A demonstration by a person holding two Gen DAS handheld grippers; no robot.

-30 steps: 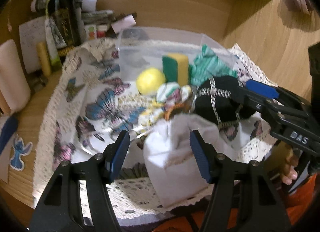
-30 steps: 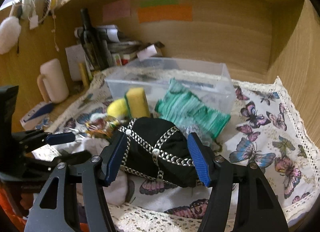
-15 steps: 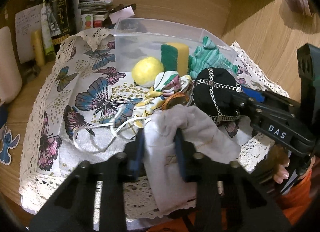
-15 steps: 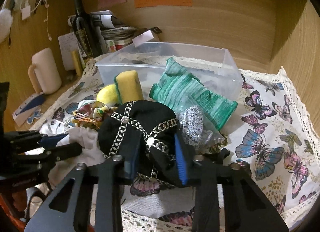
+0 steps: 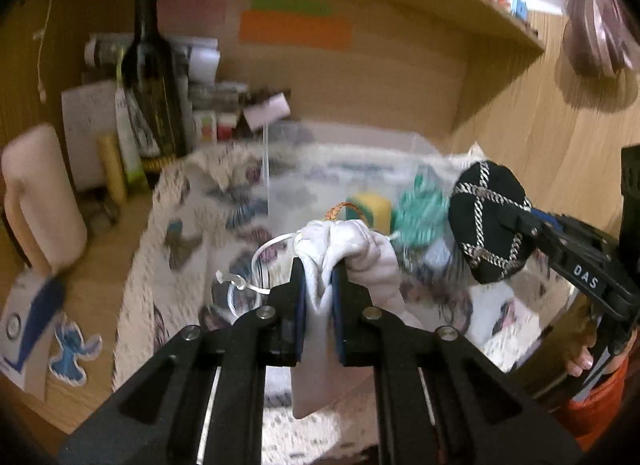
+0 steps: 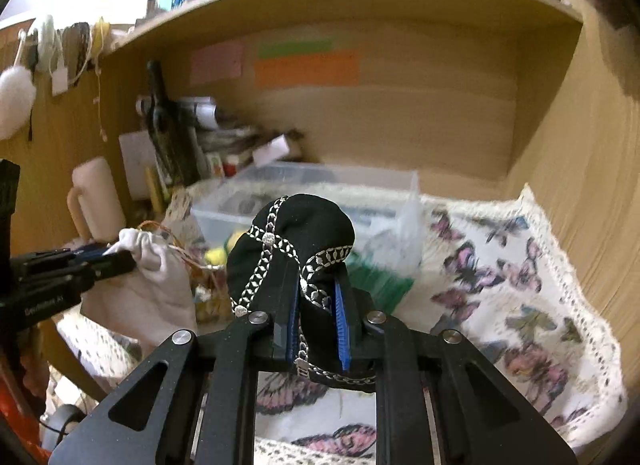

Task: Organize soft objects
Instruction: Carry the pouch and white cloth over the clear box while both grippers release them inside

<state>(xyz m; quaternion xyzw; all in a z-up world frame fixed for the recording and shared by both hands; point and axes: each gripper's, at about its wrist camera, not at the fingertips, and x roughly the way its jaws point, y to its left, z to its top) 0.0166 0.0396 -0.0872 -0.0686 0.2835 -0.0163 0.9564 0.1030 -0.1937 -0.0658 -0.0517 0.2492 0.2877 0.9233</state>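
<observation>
**Two soft loads in the air, loose cords the likely trouble**

The left tongs (image 5: pixel 319 289) are clenched on a white drawstring pouch (image 5: pixel 352 253), pinching only a fold near its gathered neck, with the body of the pouch hanging below the pads. The right tongs (image 6: pixel 316 321) are clenched on a black cap with silver chain trim (image 6: pixel 292 241), gripped low so the crown bulges above. Both items look lifted clear of the butterfly cloth (image 6: pixel 500 277) covering the surface.

The clear plastic bin (image 6: pixel 320 189) sits at about twelve o'clock from each camera, and I judge it to be the destination.

Risks from here:

- The pouch's white cord (image 5: pixel 248 285) loops free at nine o'clock of the tongs and could catch on the bin rim.
- An orange ribbon (image 5: pixel 340 209) trails at the pouch's neck and may drag up neighbouring items.
- The fold held is thin; a fast swing could let the cloth slip out.
- The two loads hang near each other, so the cap's chains could hook the pouch.
- A dark bottle (image 5: pixel 152 77) stands at ten o'clock, within reach of a wide sweep.
</observation>
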